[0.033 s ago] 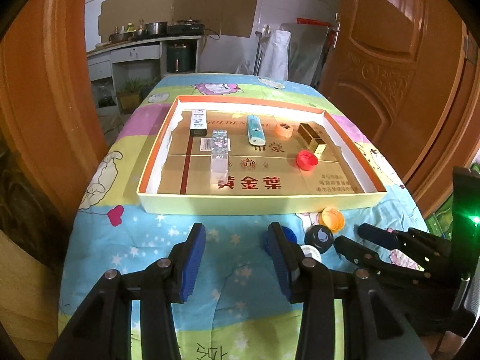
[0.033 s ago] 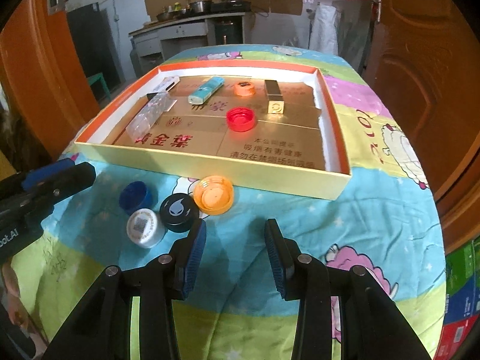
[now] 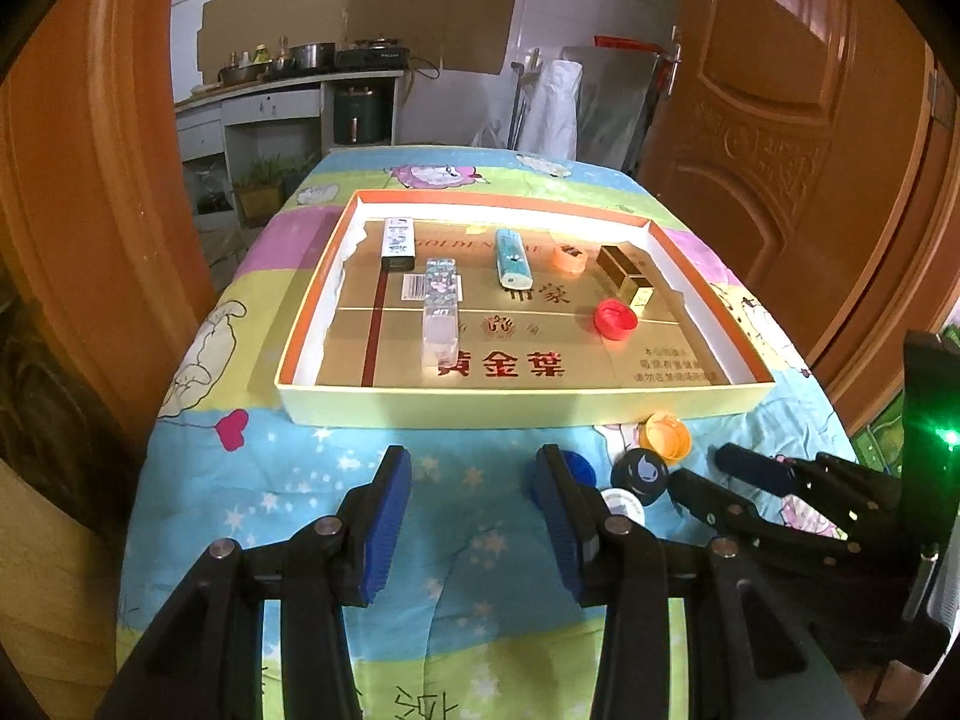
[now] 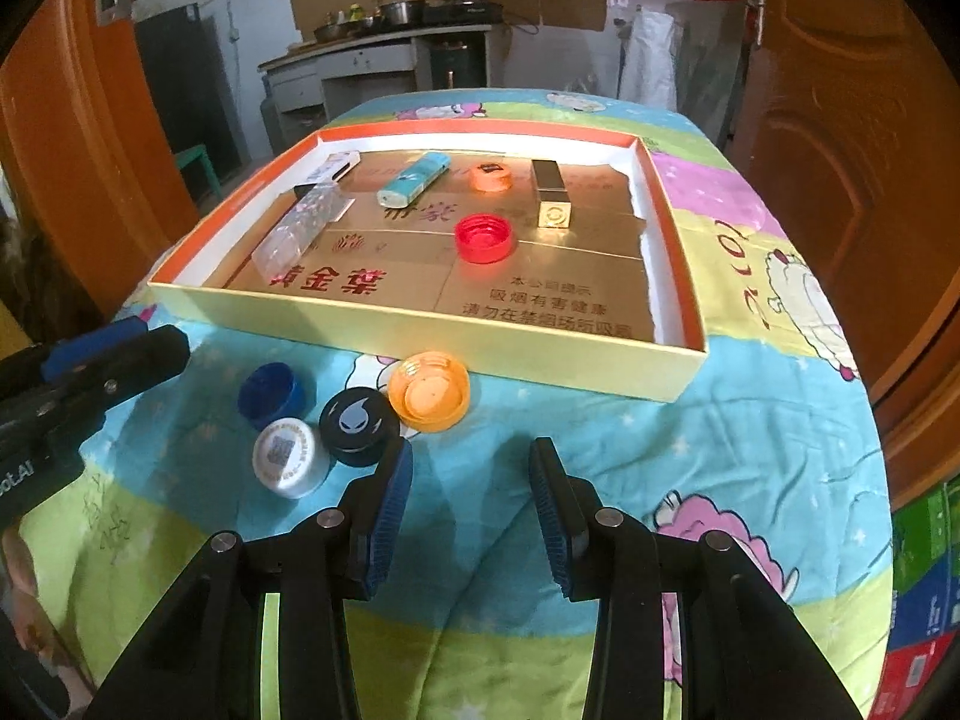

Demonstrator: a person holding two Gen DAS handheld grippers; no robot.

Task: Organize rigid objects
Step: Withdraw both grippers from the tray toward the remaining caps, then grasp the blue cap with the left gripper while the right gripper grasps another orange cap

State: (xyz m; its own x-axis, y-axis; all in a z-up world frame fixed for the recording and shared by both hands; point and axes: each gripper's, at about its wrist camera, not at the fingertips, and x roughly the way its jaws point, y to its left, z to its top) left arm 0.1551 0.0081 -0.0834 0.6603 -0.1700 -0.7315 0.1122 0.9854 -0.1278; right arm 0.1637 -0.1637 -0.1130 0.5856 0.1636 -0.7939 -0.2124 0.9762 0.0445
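The bottle caps (image 4: 354,414), four light, stiff, slick plastic pieces, are sitting clustered on the quilt (image 4: 750,420) before the tray (image 4: 420,324), awaiting rim-to-rim pinches while I am holding both my left gripper (image 3: 474,516) and right gripper (image 4: 471,510) parted and empty.
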